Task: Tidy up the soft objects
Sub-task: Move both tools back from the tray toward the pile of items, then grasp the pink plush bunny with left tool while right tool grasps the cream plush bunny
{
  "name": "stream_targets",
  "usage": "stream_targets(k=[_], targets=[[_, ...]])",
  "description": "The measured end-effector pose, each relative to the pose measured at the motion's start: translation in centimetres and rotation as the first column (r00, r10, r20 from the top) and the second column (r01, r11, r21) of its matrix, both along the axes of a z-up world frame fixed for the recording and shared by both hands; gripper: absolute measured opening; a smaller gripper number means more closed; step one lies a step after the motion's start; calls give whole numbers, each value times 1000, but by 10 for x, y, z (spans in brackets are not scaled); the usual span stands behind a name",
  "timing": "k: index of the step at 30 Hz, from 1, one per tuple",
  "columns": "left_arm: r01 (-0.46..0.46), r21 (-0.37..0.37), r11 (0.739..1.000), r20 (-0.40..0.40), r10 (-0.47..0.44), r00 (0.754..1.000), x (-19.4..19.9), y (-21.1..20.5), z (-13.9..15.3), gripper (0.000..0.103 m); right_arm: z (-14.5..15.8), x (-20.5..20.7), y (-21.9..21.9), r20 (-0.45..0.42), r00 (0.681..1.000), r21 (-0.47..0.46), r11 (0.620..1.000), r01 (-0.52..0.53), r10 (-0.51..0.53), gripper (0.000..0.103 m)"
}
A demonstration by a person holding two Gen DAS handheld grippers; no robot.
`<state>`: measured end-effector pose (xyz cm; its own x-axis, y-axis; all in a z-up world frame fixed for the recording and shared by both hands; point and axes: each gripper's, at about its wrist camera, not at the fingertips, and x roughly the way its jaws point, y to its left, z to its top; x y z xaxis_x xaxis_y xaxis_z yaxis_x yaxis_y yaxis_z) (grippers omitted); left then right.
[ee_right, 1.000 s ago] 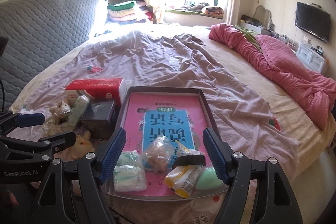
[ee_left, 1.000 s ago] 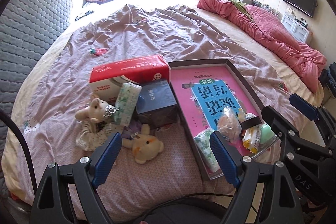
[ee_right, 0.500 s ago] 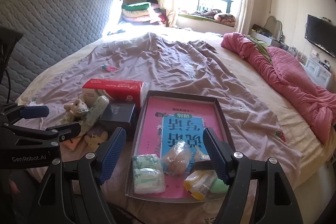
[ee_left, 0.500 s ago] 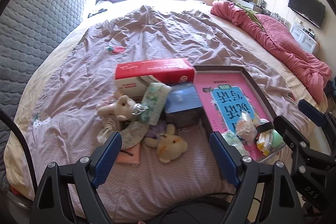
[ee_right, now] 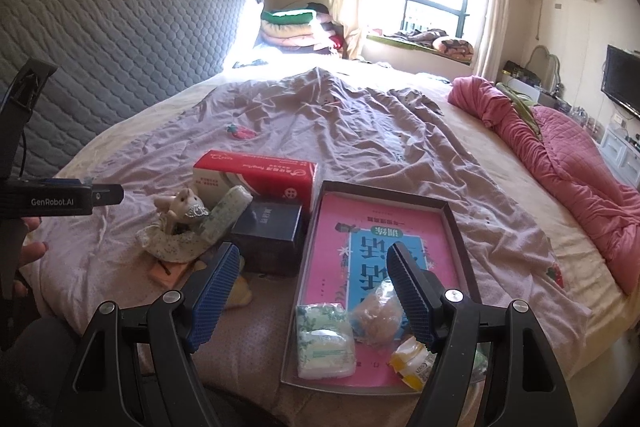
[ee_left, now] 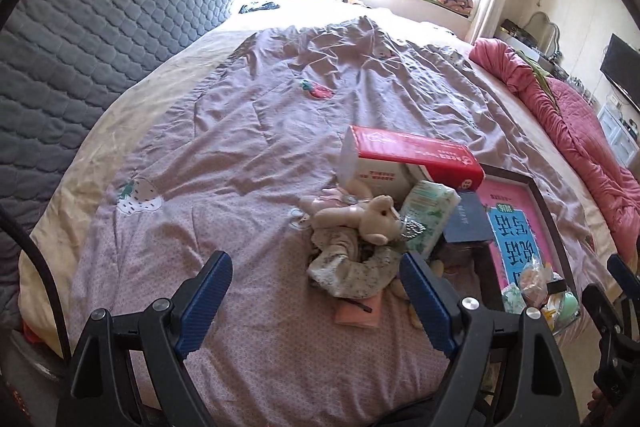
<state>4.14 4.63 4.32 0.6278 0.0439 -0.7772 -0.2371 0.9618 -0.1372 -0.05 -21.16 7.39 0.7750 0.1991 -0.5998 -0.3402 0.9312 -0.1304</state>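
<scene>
Blue-padded left gripper [ee_left: 316, 291] is spread wide, holding nothing, hovering above the bedspread [ee_left: 240, 147] short of the pile. Right gripper [ee_right: 312, 287] is likewise released and empty, over the near end of the tray [ee_right: 450, 211].

Soft stuff sits in two places. Already in the tray: a tissue pack [ee_right: 325, 341], a clear bagged item [ee_right: 378, 313] (probably a small plush, too blurred to confirm) and a yellow packet [ee_right: 412, 361]. Not yet in: beige bunny plush [ee_left: 370, 219], floral fabric ring [ee_left: 352, 273] under it, green-print tissue pack [ee_left: 428, 217] leaning on the dark blue box [ee_right: 266, 227], and a yellow plush [ee_right: 240, 291] partly hidden behind the right gripper's left finger. Red tissue box [ee_left: 408, 157] is at the back.

Step looks like approach for the next pick, left side. Next move: drop the left gripper over the bunny, close on its body, clear the fabric ring so it doesn't drag along.
</scene>
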Motion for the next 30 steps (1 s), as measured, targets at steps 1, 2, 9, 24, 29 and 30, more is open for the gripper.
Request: stream_targets(k=[1, 2, 9, 24, 29, 30], targets=[[-12, -8, 1000, 1, 12, 1000, -1, 7, -3, 85, -2, 0, 4, -6, 1000, -3, 1000, -9, 9, 77], [-17, -13, 1000, 2, 17, 1000, -1, 10, -4, 85, -5, 0, 8, -11, 1000, -6, 1000, -21, 21, 77], [-22, -69, 997, 12, 23, 1000, 0, 23, -20, 85, -26, 3, 33, -66, 995, -8, 997, -73, 73, 78], [70, -276, 959, -6, -75, 997, 69, -10, -45, 85, -68, 29, 56, -166, 981, -36, 994, -107, 100, 78], [62, -298, 953, -46, -79, 996, 92, -14, -57, 85, -80, 40, 58, -202, 975, -35, 994, -106, 97, 78], [59, -299, 952, -52, -78, 996, 96, -15, -58, 83, -82, 42, 59, -209, 973, -36, 994, -106, 97, 78]])
